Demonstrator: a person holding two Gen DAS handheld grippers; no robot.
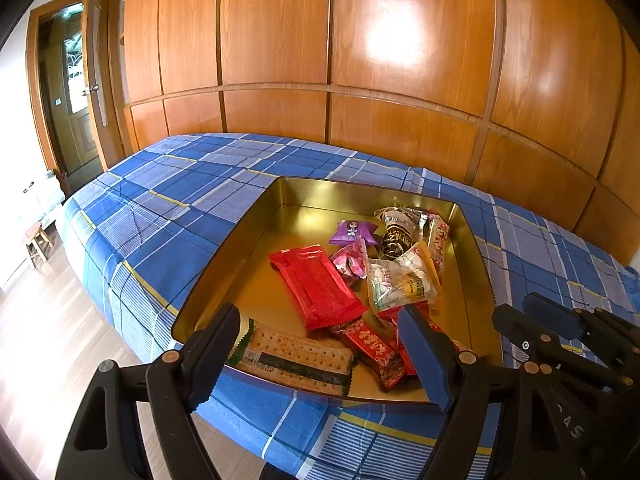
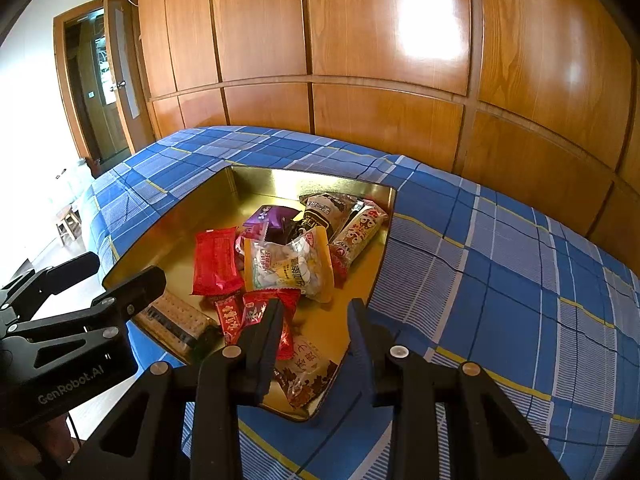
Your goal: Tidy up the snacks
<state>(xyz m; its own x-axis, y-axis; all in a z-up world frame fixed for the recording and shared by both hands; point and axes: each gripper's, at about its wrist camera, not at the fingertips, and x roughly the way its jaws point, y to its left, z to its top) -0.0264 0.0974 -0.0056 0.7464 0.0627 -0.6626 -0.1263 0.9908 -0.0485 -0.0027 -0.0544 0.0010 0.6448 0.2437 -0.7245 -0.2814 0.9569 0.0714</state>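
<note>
A shallow gold tin tray (image 1: 298,212) (image 2: 280,184) lies on the bed and holds several snack packets. Among them are a long red packet (image 1: 316,288) (image 2: 216,260), a clear bag of white candies (image 1: 400,284) (image 2: 288,268), a purple packet (image 1: 354,232) and a dark packet (image 2: 324,212). My left gripper (image 1: 318,312) (image 2: 108,276) hovers over the tray's near edge with its jaws wide apart. A cracker packet (image 1: 296,356) (image 2: 176,320) lies below them, untouched. My right gripper (image 2: 316,304) (image 1: 516,308) hangs over the tray's near right corner, jaws narrowly apart and empty, above a brown-and-white packet (image 2: 304,376).
The tray rests on a bed with a blue plaid sheet (image 1: 168,184) (image 2: 500,280). A glossy wooden wardrobe wall (image 1: 360,60) rises right behind the bed. A doorway (image 1: 68,92) and a small stool (image 1: 36,240) are at the far left, on a pale wood floor.
</note>
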